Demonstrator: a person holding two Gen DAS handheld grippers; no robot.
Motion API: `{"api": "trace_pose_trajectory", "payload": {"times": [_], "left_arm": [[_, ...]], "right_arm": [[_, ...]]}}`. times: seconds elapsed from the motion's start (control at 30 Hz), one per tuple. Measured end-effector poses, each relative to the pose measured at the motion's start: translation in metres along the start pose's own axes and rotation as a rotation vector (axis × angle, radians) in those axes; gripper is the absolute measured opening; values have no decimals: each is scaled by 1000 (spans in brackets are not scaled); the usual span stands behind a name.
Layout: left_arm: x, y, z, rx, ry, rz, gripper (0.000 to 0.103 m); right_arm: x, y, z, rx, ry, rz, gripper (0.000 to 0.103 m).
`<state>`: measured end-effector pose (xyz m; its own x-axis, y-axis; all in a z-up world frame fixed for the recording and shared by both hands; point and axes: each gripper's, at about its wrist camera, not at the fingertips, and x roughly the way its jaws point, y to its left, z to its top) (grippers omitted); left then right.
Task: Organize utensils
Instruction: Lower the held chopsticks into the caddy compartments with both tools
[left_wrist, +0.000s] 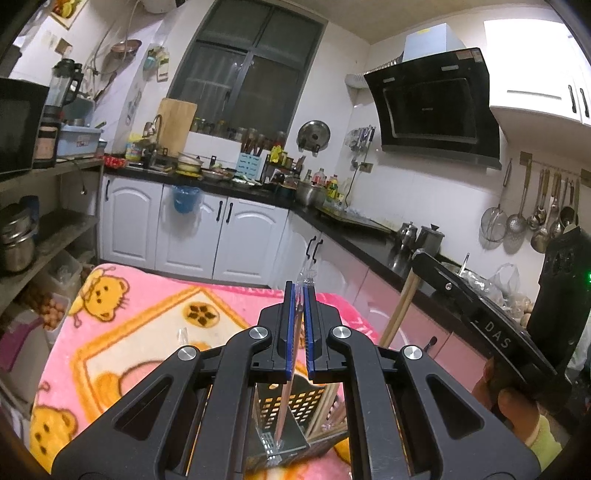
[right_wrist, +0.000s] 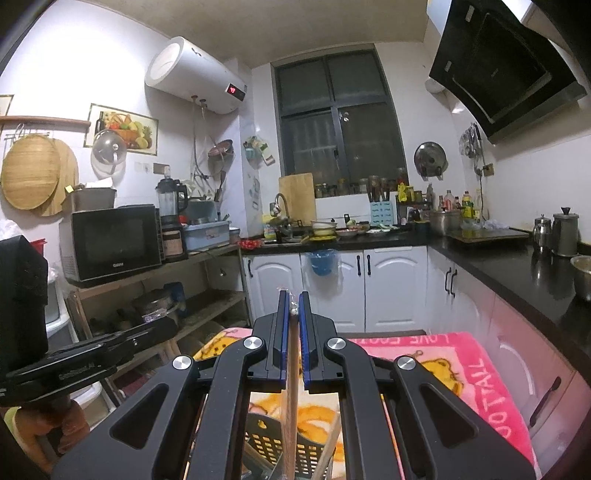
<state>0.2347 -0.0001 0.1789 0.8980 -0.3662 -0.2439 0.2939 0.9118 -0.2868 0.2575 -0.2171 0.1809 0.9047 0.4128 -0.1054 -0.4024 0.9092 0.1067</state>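
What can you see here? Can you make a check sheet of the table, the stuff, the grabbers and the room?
Surface: pink cartoon-bear blanket covers the table.
Job's things: black perforated utensil holder below both grippers; a clear-wrapped utensil and wooden chopsticks point down into it.
Clutter: nothing seen on the blanket besides these.
Grippers: left gripper shut on the clear-wrapped utensil; right gripper shut on the wooden chopsticks.
Cables: nothing seen.
Surroundings: kitchen with white cabinets, black counter, microwave, range hood.
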Motion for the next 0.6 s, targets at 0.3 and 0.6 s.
{"api": "trace_pose_trajectory", "payload": {"times": [0.3,0.6], "left_arm": [[13,4,-11,-9,27,1,2],[26,6,-22,-15,59,-2,2]], "right_arm": [[14,-7,-16,24,34,-6,6],[26,-11,-28,36,65,-6,6]]}}
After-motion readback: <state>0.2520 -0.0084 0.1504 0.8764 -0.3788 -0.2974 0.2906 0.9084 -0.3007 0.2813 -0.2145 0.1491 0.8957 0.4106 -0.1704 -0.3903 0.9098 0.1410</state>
